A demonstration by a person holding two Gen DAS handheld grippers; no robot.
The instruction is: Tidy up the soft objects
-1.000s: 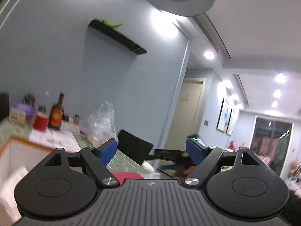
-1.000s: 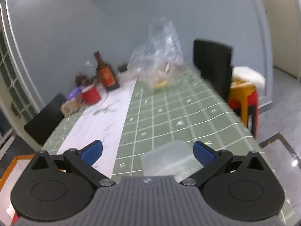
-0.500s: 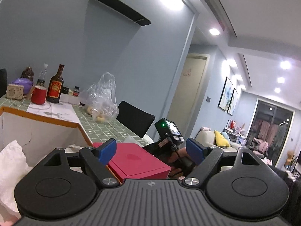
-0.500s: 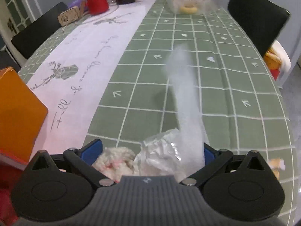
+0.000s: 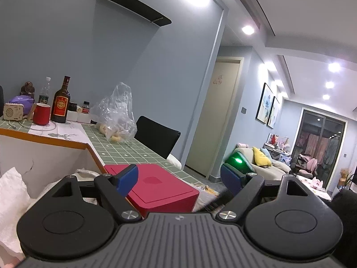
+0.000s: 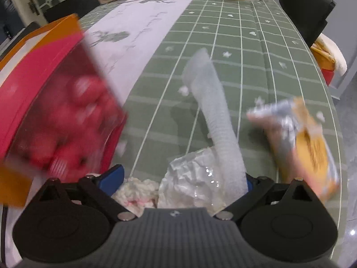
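Note:
In the right wrist view my right gripper [image 6: 184,178] is open, low over the green checked tablecloth [image 6: 245,44]. Between its jaws lie a crumpled clear plastic wrap [image 6: 191,178], a white fluffy wad [image 6: 136,187] and the near end of a long strip of white foam sheet [image 6: 214,114]. A crumpled foil and orange packet [image 6: 308,138] lies to the right. In the left wrist view my left gripper [image 5: 179,175] is open and empty, above a red box [image 5: 162,187]. White crumpled paper [image 5: 11,192] shows at the left.
A red and orange box [image 6: 55,102] stands at the left of the right wrist view, blurred. At the table's far end stand a bottle [image 5: 60,102], a red cup [image 5: 41,114] and a plastic bag [image 5: 116,116]. A black chair [image 5: 158,136] is beside the table.
My right gripper has dropped low to the table and moved in over the plastic wrap and foam strip; the foil packet came into view. My left gripper tilted down slightly.

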